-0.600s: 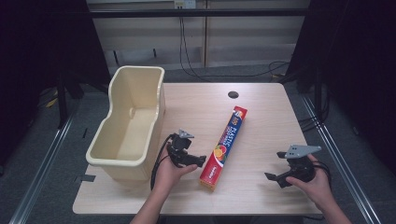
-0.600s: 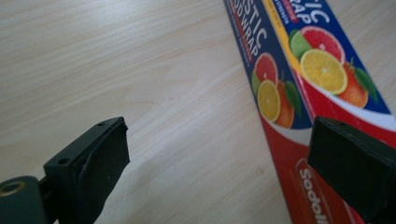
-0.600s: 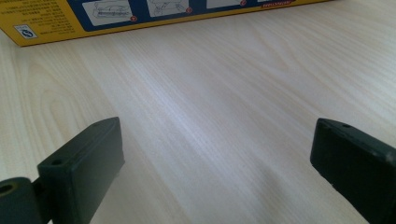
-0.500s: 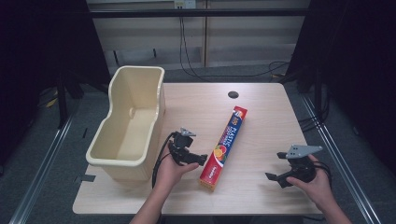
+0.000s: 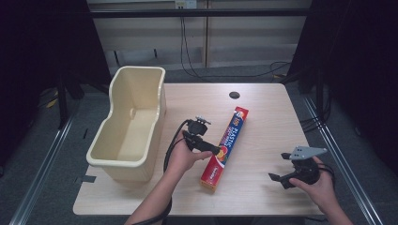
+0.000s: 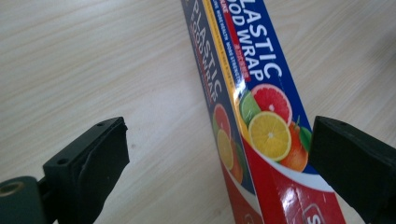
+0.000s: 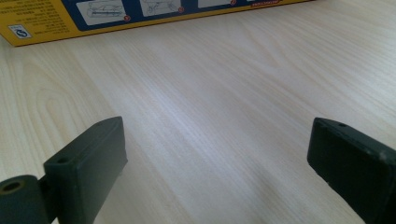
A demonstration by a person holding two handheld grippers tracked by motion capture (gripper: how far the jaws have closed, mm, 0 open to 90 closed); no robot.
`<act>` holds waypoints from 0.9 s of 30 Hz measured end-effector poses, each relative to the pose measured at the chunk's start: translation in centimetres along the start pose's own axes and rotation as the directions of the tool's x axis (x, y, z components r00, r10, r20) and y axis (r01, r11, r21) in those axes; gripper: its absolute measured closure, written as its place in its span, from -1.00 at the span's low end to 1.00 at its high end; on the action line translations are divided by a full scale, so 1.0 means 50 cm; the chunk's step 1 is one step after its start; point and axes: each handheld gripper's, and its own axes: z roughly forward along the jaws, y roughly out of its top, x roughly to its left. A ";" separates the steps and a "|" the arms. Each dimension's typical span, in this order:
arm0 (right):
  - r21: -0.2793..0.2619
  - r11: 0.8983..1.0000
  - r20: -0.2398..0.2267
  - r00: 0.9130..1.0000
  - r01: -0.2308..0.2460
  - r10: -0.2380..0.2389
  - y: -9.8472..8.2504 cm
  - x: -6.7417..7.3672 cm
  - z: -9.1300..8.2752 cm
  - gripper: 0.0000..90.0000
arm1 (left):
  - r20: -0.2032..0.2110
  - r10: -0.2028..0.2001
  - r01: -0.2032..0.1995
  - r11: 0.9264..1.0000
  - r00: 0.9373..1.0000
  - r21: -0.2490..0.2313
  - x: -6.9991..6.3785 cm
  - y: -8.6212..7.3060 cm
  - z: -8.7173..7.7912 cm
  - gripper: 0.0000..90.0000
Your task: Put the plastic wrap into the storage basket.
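1. The left gripper [image 5: 217,151] sits over the near half of the wrap box [image 5: 226,146], with its jaws spread wide apart.
2. In the left gripper view the box [image 6: 261,116] runs up between the two jaws. The right jaw stands just beside the box's fruit picture and the left jaw stands well off it over bare wood. No pad presses on the box.
3. The left hand [image 5: 184,157] holds that gripper from the bin side, and a black cable loops from it toward the person.
4. The box lies flat on the worktop [image 5: 263,108], slanting from the near middle up toward a dark hole [image 5: 234,95] in the wood. Its red end is nearest the person.
5. The right gripper [image 5: 280,179] rests low at the near right of the worktop, well apart from the box, with a grey plate [image 5: 307,151] on top.
6. Its jaws are also wide apart, with bare wood between them in the right gripper view; the box's yellow side [image 7: 140,11] shows at the far edge there.
7. A cream bin [image 5: 112,152] stands on the left side of the worktop, near the left hand.
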 end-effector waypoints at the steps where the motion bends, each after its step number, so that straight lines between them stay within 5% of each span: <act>1: 0.000 1.000 0.000 1.000 0.000 0.000 0.000 0.000 0.000 -0.89 | -0.001 0.003 -0.003 1.000 1.000 0.000 -0.001 0.006 0.001 -0.89; 12: 0.000 1.000 -0.009 1.000 -0.010 0.010 0.000 -0.002 0.000 -0.91 | 0.044 0.015 -0.017 0.999 0.999 0.052 -0.024 0.063 0.037 -0.89; 27: -0.014 1.000 0.003 1.000 -0.014 0.014 0.001 -0.003 -0.006 -0.90 | 0.015 -0.020 0.019 0.996 1.000 0.092 -0.033 0.099 0.094 -0.87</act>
